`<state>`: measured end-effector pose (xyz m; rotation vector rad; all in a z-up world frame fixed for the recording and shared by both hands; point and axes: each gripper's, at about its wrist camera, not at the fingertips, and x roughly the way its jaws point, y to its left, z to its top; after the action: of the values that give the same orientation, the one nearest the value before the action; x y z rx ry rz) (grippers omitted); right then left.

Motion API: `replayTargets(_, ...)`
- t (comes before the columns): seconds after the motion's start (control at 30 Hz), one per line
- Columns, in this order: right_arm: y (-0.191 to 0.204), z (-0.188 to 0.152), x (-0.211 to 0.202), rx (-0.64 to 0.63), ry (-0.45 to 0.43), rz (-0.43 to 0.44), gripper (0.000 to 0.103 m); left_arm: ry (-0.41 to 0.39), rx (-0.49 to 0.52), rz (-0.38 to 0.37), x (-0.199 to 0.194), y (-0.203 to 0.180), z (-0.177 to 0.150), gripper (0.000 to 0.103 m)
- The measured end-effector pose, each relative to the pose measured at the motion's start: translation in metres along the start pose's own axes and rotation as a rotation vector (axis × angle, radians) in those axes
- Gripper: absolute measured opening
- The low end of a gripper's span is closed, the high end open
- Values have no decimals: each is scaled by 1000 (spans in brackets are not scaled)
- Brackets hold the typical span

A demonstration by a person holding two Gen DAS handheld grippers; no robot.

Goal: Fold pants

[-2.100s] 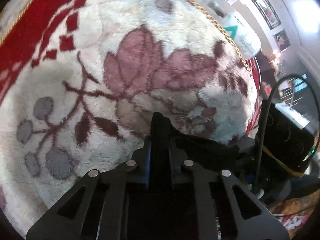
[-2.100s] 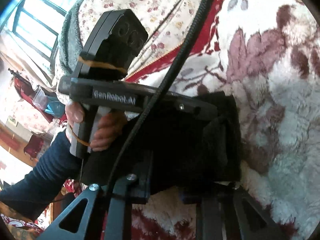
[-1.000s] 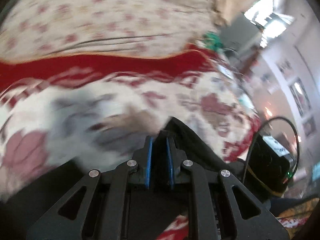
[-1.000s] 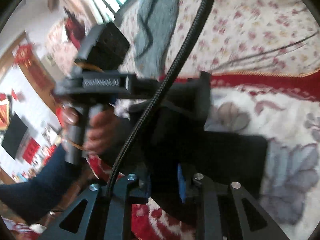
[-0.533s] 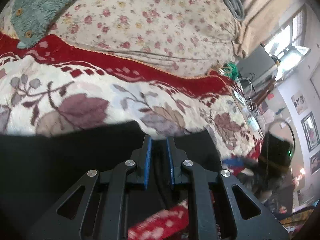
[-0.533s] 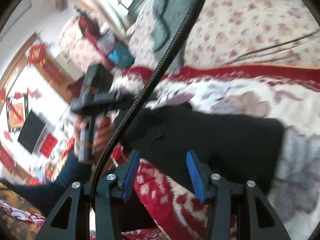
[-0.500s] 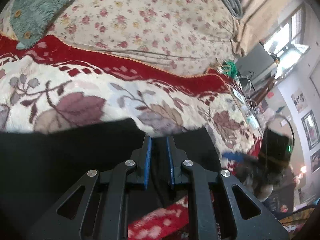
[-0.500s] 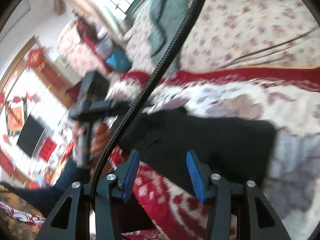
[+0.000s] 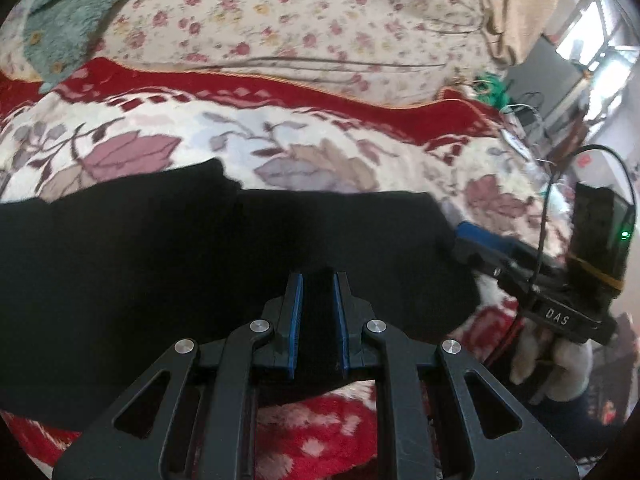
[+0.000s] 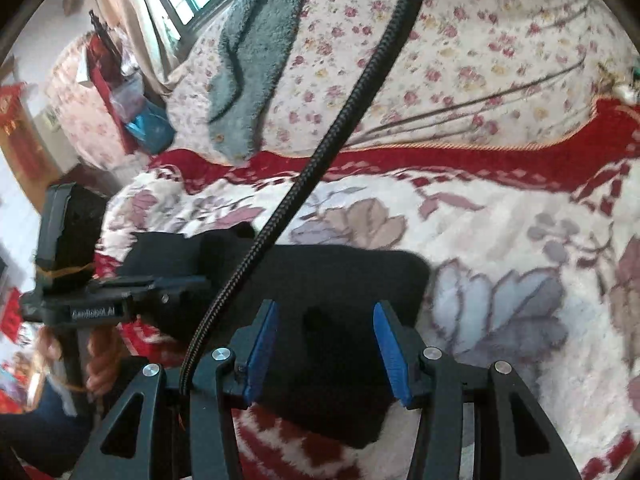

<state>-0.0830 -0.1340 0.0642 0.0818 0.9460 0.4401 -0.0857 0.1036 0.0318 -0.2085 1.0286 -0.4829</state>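
Black pants (image 9: pixel 200 248) flat on flowery blanket (image 9: pixel 320 152), under both jaws. Left gripper (image 9: pixel 317 280) narrow, maybe pinching cloth; right gripper (image 10: pixel 324 320) wide, holding nothing. Best: grab near corners, lift evenly.

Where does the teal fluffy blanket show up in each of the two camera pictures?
Left wrist view: the teal blanket is in the top left corner, lying on the flowered sheet.
Right wrist view: the teal blanket is upper left of centre, draped down the flowered sheet below the window.
Shared landmark: the red band of the plush blanket, which the teal blanket's lower end reaches in both views.
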Motion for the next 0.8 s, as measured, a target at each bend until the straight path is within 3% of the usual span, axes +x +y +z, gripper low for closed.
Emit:
replayTargets(0.07, -4, -2, 3, -20, 11, -57, 49, -5, 1, 14, 5, 2, -3, 14)
replayTargets(0.23, -15, -9, 27, -15, 90, -57, 51, -39, 26, 26, 7, 3, -9, 14)
replayTargets(0.33, -21, -7, 24, 22, 93, -41, 54, -44, 35, 43, 4, 0, -9, 14)
replayTargets(0.57, 4, 3, 11, -37, 78, -41, 54, -83, 61, 150, -7, -8, -11, 14)
replayTargets(0.8, 16, 9, 11, -66, 60, -60, 54, -89, 46, 175, -13, -4, -12, 14)
